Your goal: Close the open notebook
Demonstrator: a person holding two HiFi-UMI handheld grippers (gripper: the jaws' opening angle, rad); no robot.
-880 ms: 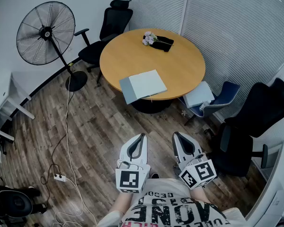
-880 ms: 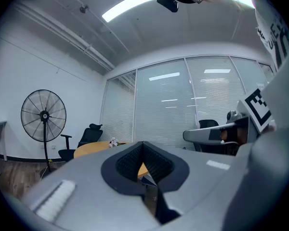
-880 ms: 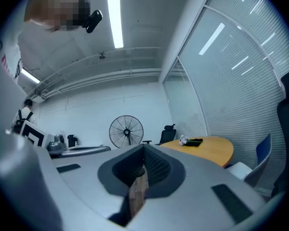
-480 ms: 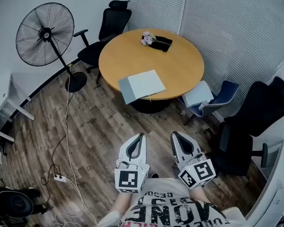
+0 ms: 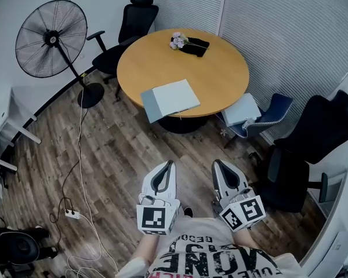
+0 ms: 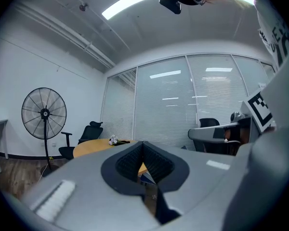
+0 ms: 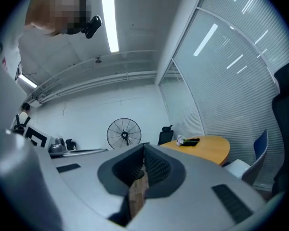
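Note:
The open notebook [image 5: 170, 99] lies flat at the near edge of a round wooden table [image 5: 220, 74], a grey cover at its left and pale pages at its right. Both grippers hang far short of it, over the wooden floor close to the person's body. My left gripper [image 5: 170, 163] is shut, with nothing between its jaws. My right gripper [image 5: 216, 162] is beside it, also shut and holding nothing. In the left gripper view the left gripper [image 6: 143, 142] points level at the table [image 6: 91, 146]. In the right gripper view the right gripper [image 7: 144, 145] has the table [image 7: 207, 146] to its right.
A standing fan [image 5: 46, 39] and a black office chair [image 5: 124, 25] are left of the table. A blue chair [image 5: 261, 117] and black chairs [image 5: 322, 138] stand at the right. Flowers and a black item [image 5: 188, 43] lie at the table's far side. A cable and power strip [image 5: 71, 214] run across the floor.
The table and notebook sit slightly further left and higher in the head view. Both grippers stay shut and low near the body, the left one a little lower.

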